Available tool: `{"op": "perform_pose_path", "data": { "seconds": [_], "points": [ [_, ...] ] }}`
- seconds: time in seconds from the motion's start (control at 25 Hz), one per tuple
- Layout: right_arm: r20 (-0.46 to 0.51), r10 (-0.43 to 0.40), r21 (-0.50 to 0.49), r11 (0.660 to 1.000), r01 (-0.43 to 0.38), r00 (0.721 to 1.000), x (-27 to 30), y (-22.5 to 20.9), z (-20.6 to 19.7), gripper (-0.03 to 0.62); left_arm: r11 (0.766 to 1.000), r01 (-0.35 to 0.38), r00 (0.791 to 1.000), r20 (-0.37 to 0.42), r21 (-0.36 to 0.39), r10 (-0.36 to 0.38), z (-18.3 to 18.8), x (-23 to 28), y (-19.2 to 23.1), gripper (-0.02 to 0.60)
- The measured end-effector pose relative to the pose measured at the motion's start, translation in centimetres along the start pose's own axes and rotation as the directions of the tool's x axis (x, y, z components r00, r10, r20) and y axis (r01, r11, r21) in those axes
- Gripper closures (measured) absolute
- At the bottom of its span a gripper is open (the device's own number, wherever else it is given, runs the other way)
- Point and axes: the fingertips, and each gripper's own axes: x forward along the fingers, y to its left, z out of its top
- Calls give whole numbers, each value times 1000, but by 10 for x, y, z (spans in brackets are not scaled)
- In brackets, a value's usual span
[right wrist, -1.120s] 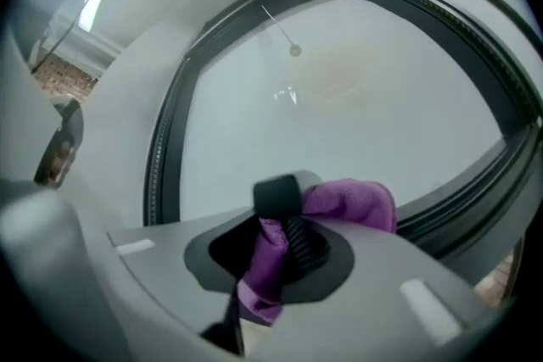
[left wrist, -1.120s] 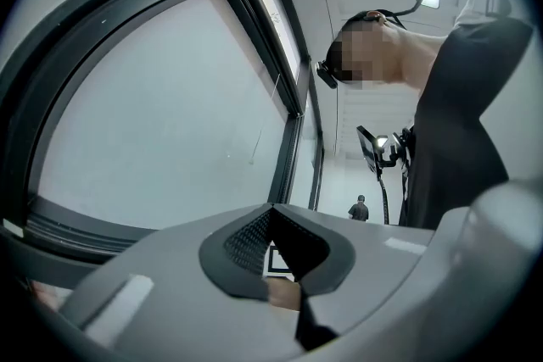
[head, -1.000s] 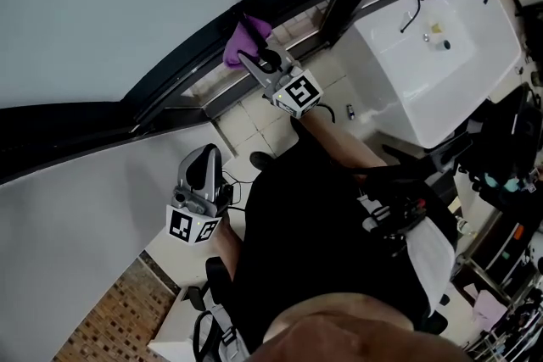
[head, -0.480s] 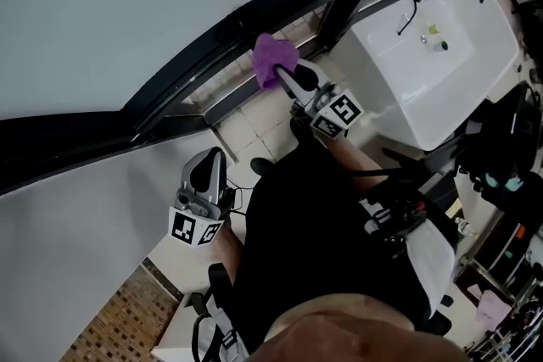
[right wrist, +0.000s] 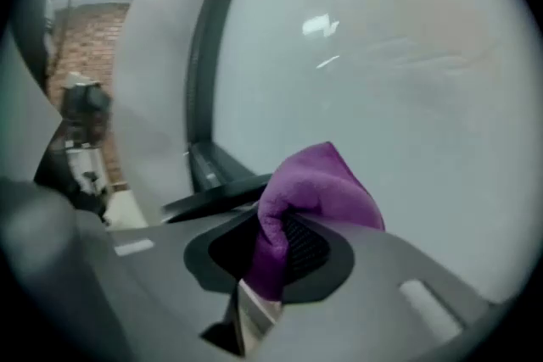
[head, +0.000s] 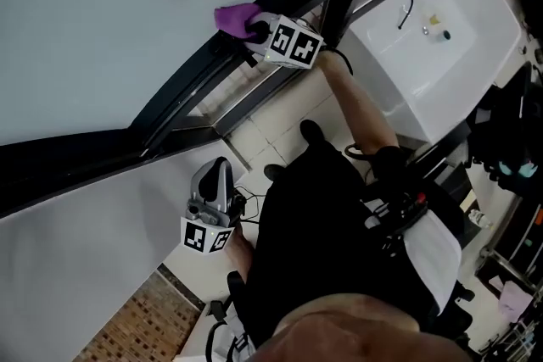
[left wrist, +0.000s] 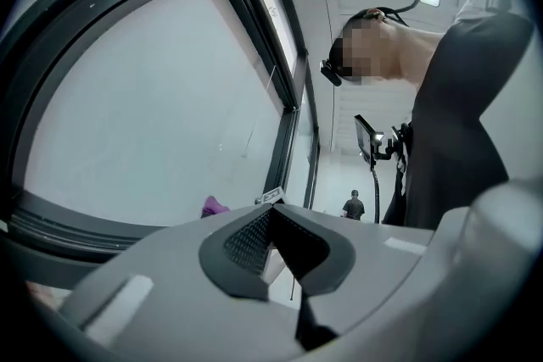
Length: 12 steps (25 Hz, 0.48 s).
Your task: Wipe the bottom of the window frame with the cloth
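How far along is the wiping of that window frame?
Done: the cloth is clamped in the right gripper. In hand: it sits at the bottom rail of the frame, beside the glass, though contact is hard to confirm. To do: I can't tell how much rail has been wiped; no clean or dirty stretch shows. The left gripper hangs shut and empty, taking no part.

Probably a washroom corner we're in: white sink point(head: 441, 38), pale floor tiles point(head: 271, 127) left of the sink, black window frame point(head: 212, 72) beyond them.
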Motion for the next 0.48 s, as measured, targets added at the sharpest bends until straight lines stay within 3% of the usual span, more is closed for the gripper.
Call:
{"op": "perform_pose_path", "data": {
  "seconds": [0.04, 0.08, 0.16, 0.24, 0.36, 0.48],
  "points": [
    [-26, 34, -40, 999, -35, 999, -9, 8, -3, 531, 1000, -8, 1000, 0, -6, 8, -1, -2, 3, 581],
    [-23, 13, -56, 998, -15, 1000, -16, 5, -1, 531, 1000, -17, 1000, 1, -16, 17, -3, -4, 7, 581],
    [33, -88, -29, 996, 89, 996, -9, -15, 9, 531, 999, -31, 1000, 1, -38, 31, -7, -4, 14, 581],
    [38, -134, -7, 991, 134, 990, 10, -27, 14, 531, 999, -24, 1000, -1, -45, 24, -9, 3, 12, 581],
    [-79, -164, 14, 986, 166, 983, 3, -43, -7, 530, 999, 10, 1000, -8, -37, -10, -9, 19, 1, 581],
    [-226, -291, -46, 956, 288, 930, -28, -80, -38, 530, 999, 25, 1000, -14, -32, -25, -10, 28, -2, 581]
  ]
}}
